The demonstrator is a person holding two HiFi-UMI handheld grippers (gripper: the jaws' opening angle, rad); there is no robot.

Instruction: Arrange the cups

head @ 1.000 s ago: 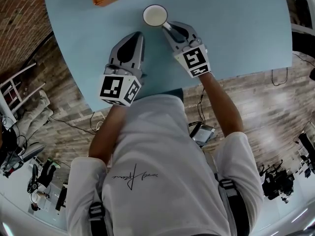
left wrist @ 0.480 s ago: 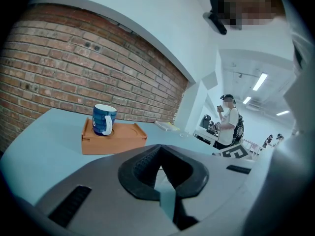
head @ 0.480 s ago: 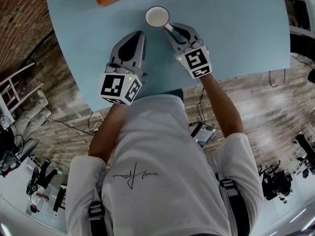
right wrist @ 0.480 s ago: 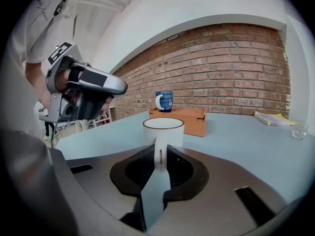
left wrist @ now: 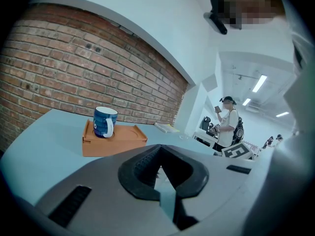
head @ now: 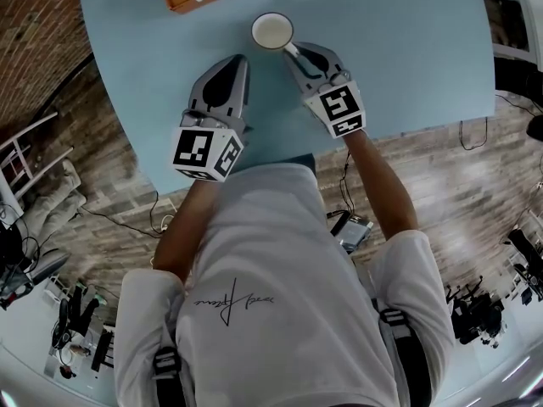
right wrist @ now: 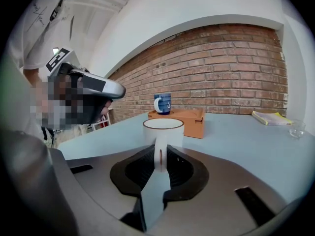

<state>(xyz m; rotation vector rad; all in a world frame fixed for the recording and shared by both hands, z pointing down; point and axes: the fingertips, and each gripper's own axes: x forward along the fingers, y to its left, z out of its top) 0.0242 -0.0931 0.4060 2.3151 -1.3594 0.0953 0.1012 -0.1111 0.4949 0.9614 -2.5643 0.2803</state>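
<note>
Right gripper [right wrist: 160,149] clamps the white cup [right wrist: 163,130] by its handle [right wrist: 159,162]; left gripper [left wrist: 159,152] closed.

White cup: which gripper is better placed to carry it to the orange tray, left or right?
Right. The right gripper has its jaws closed on the handle of the white cup, and the orange tray lies ahead of it. The left gripper is shut on nothing, off to the cup's side.
</note>
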